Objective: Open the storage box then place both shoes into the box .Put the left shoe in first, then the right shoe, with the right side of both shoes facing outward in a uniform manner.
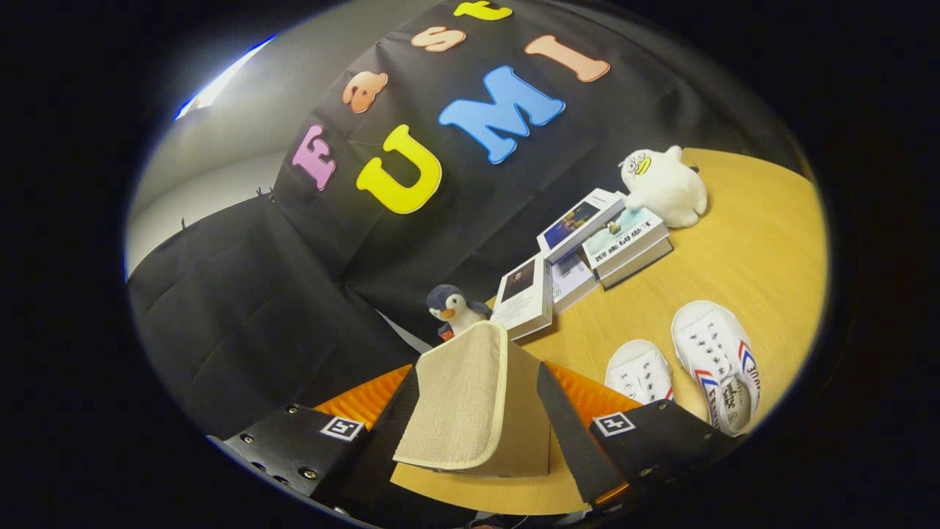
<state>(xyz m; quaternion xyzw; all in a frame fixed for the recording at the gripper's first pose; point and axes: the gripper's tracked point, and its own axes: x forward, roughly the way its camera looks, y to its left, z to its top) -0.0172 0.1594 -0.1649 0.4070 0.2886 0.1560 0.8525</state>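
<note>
A beige woven fabric lid of the storage box, edged with pale piping, stands raised and tilted between my fingers. My gripper is shut on it, one finger pressing each side of the flap. The rest of the box is hidden below the lid and fingers. Two white canvas shoes with red and blue side stripes lie on the wooden table just beyond my right finger. The nearer shoe is partly covered by that finger, and the other shoe lies beside it to the right.
Past the lid, a small penguin plush stands by the booth wall. Several books lie stacked and spread further back, with a white duck plush behind them. Bare tabletop runs to the right of the books.
</note>
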